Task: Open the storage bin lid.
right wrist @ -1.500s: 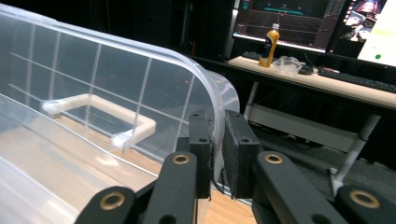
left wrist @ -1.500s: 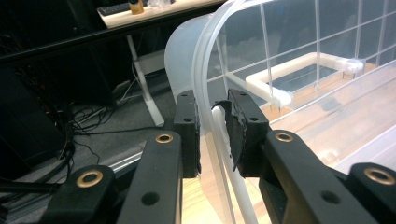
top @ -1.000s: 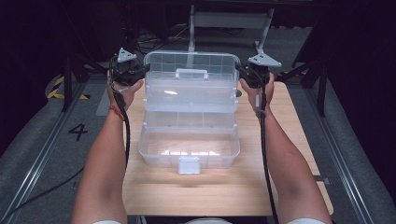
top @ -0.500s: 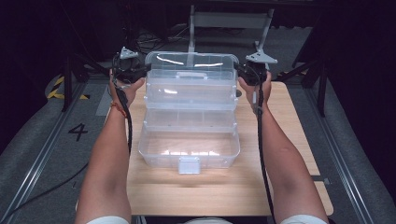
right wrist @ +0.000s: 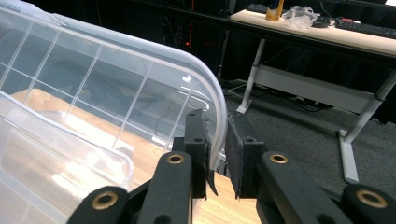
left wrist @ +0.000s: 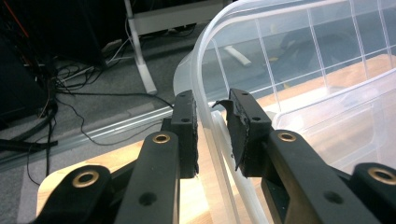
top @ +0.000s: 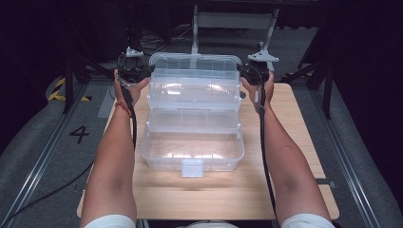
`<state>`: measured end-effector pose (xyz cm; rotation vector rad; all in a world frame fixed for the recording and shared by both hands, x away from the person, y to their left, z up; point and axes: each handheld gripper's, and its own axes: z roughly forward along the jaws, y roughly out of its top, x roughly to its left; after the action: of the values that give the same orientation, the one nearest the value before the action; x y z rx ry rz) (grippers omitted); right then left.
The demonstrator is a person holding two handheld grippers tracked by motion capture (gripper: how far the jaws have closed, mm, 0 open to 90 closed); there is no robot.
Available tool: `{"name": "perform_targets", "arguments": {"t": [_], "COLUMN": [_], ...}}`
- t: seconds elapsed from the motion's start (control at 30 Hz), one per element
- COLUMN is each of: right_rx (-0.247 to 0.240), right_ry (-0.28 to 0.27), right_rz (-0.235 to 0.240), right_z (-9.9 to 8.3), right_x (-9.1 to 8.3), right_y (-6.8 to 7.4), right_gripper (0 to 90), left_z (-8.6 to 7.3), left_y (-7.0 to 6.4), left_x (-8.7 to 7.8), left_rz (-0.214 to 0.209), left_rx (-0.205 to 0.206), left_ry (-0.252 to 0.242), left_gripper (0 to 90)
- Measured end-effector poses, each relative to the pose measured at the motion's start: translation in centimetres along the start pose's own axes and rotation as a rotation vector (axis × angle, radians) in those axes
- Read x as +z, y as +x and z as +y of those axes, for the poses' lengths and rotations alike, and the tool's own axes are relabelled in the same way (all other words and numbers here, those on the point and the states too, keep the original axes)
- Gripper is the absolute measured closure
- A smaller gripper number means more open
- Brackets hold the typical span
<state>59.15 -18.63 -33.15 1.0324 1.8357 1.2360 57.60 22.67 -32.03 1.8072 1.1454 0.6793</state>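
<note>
- Since a second ago: lid (top: pixel 195 64) of the clear plastic organizer box (top: pixel 192 152) tips a bit further up and toward the person; both hands ride slightly higher at the far end.
- Count: one box, one lid, two tiered trays fanned open above the base, one front latch (top: pixel 192 167), two tongs, two forearms.
- Box sits mid-worktop (top: pixel 294 142), base toward the near edge, lid raised at the far edge.
- Left tongs (left wrist: pixel 212 133): narrow gap, lid's curved left rim runs between the pads; clenched on the lid edge, both pads close against the plastic.
- Right tongs (right wrist: pixel 217 154): narrow gap, lid's right rim between the pads, likewise clamped on it.
- High view: left tongs (top: pixel 142 71) at the lid's left end, right tongs (top: pixel 244 72) at its right end.
- Another desk (right wrist: pixel 327 32) with clutter behind, off the worktop.
</note>
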Motion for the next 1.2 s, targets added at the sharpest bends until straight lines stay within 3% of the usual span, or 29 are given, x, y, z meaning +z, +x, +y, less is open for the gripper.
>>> {"name": "perform_targets", "arguments": {"t": [0.17,0.6,0.93,1.1,1.2], "right_rx": [-0.004,0.009,0.019,0.031,0.018], "right_ry": [0.011,0.019,0.039,0.049,0.083], "right_rz": [-0.006,-0.002,-0.006,-0.007,-0.019], "right_z": [-0.3,-0.7,-1.0,-1.2,-1.5], "right_x": [0.4,1.0,1.8,2.1,2.5], "right_y": [0.0,-0.1,-0.2,-0.2,-0.2], "right_gripper": [78.8,78.1,77.5,77.3,76.8], "left_z": [0.0,-0.1,-0.4,-0.6,-0.9], "left_y": [0.0,0.4,0.5,0.7,0.6], "left_x": [0.4,1.0,1.9,2.3,2.6], "left_rz": [0.012,-0.004,0.011,0.007,0.023], "left_rx": [0.01,-0.006,0.024,0.019,0.046], "left_ry": [0.017,0.032,0.061,0.067,0.093], "left_gripper": [73.0,72.7,70.1,68.8,69.5]}}
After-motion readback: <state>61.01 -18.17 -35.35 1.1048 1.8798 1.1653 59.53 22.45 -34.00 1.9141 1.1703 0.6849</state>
